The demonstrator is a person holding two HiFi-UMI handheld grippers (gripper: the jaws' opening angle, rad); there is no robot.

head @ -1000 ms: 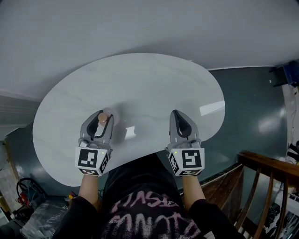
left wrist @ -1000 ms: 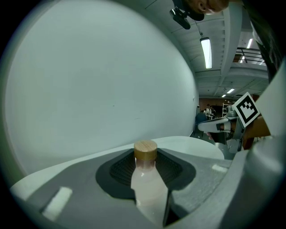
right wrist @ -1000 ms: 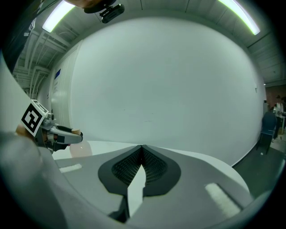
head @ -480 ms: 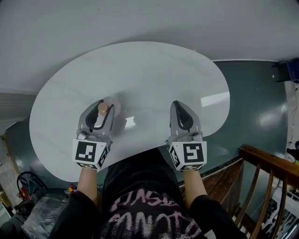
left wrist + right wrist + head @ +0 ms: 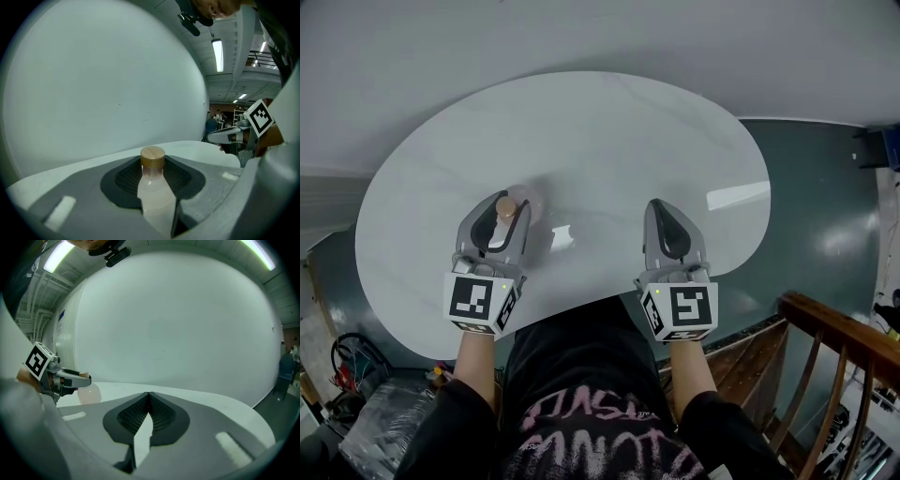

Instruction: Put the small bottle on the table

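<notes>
A small translucent bottle [image 5: 153, 197] with a round wooden cap sits between the jaws of my left gripper [image 5: 157, 176], which is shut on it. In the head view the bottle [image 5: 508, 208] shows at the tip of the left gripper [image 5: 495, 217], over the left part of the white oval table [image 5: 581, 131]. My right gripper [image 5: 667, 227] is held over the table's near right part, shut with nothing in it; its pads meet at their tips [image 5: 149, 397]. In the right gripper view the bottle [image 5: 89, 393] appears pale at the left, under the left gripper's fingers.
A dark green floor [image 5: 806, 206] lies to the right of the table. A wooden railing [image 5: 825, 347] stands at the lower right. Cables and clutter [image 5: 347, 375] lie at the lower left. A white wall rises behind the table.
Both grippers have drifted slightly forward over the table while the view shifted. The left gripper has kept hold of the bottle throughout. The right gripper stays shut.
</notes>
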